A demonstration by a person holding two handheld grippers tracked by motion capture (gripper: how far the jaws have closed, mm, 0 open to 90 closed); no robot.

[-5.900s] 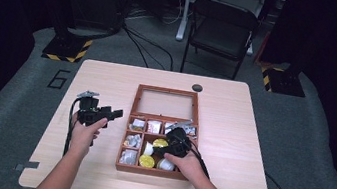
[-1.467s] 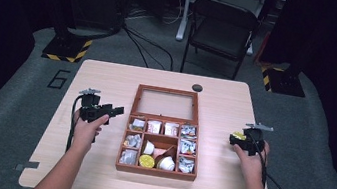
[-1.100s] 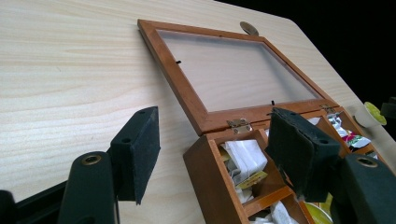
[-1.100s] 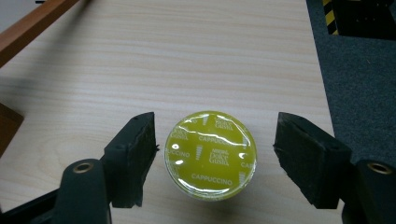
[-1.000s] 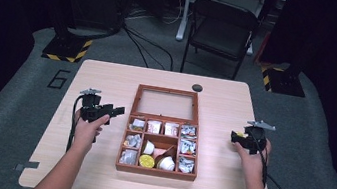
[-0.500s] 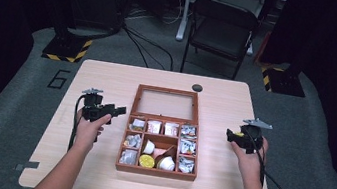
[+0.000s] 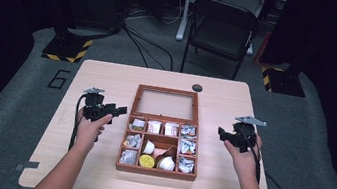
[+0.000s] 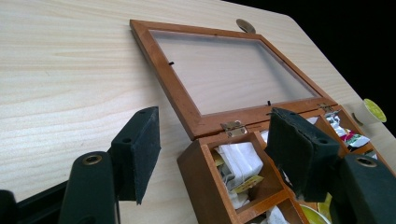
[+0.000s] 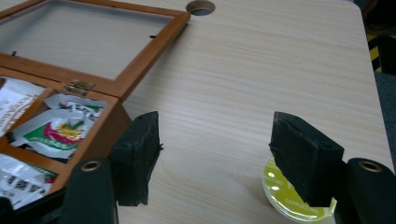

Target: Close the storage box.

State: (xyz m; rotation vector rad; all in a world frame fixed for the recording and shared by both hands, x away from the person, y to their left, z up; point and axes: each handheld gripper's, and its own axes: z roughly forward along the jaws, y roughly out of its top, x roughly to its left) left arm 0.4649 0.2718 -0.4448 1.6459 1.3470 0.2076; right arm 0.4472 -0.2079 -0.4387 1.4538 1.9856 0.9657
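yellow pod [image 9: 295,196] now on table [image 9: 243,70]

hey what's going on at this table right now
A person holds a claw in each hand beside an open wooden box of packets and small cups. The right claw is open, its jaws having just been closing, with a yellow-lidded cup on the table beside its jaw. The left claw hovers open at the box's corner.

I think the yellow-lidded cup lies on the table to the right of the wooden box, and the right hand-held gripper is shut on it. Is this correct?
Not quite. The yellow-lidded cup does lie on the table to the right of the wooden box, but the right hand-held gripper is open, its jaws standing apart above the cup and not pressing on it. The right gripper view shows this.
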